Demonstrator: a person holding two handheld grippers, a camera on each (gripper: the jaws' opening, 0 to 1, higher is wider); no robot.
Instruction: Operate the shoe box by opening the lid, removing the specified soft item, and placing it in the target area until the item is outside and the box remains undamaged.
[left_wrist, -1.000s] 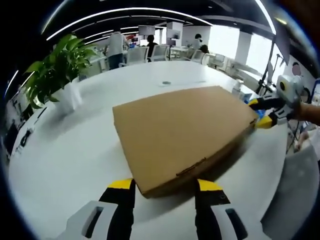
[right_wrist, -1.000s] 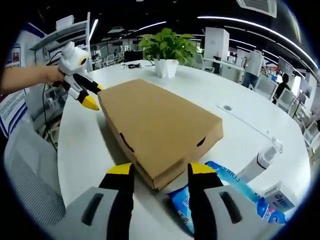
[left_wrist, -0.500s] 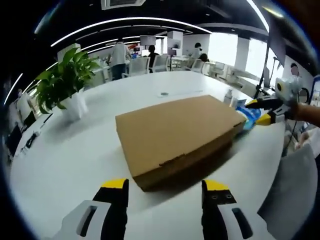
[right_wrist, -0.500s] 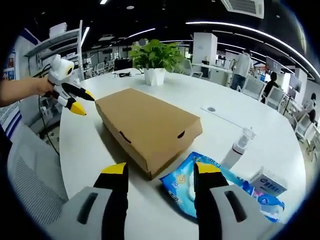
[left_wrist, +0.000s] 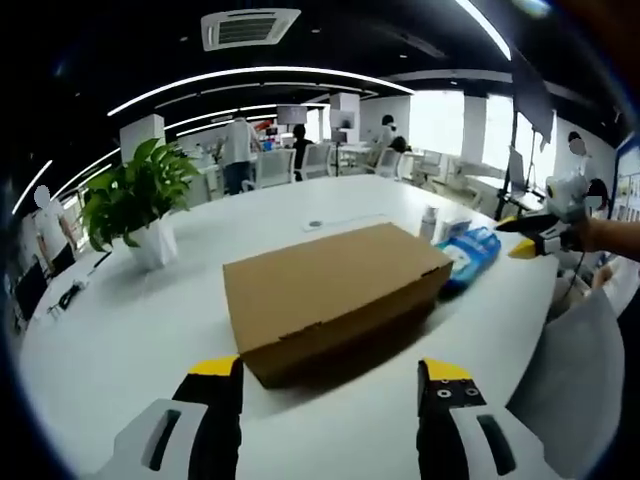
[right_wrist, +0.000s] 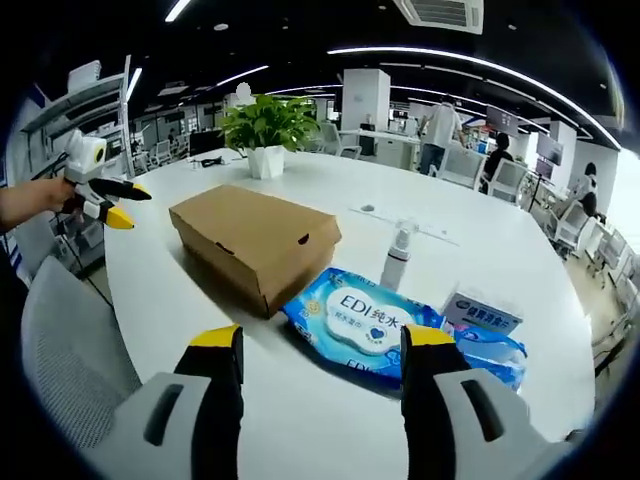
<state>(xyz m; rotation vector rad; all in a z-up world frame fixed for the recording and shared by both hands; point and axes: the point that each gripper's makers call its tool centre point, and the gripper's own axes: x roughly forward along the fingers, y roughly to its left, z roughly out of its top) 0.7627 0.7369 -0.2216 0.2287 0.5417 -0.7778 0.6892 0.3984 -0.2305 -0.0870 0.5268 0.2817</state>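
Note:
A closed brown cardboard shoe box (left_wrist: 330, 290) (right_wrist: 255, 240) lies flat on the white round table (left_wrist: 120, 320) (right_wrist: 300, 400). My left gripper (left_wrist: 330, 385) is open, its yellow-tipped jaws held back from the box's near end. My right gripper (right_wrist: 322, 350) is open too, well short of the box, with a blue wet-wipes pack (right_wrist: 365, 320) (left_wrist: 470, 252) ahead of it. In the right gripper view the left gripper (right_wrist: 110, 202) shows at far left, held in a hand. The right gripper (left_wrist: 525, 238) appears at the far right of the left gripper view.
A potted plant (left_wrist: 135, 205) (right_wrist: 265, 130) stands at the table's far side. A white spray bottle (right_wrist: 398, 258) and a small tissue box (right_wrist: 480, 312) sit beside the wipes. A grey chair back (right_wrist: 60, 360) is by the table edge. People stand among desks behind.
Both grippers have drawn back and away from the box, which looks smaller now. The wipes pack, bottle and tissue box have come fully into the right gripper view.

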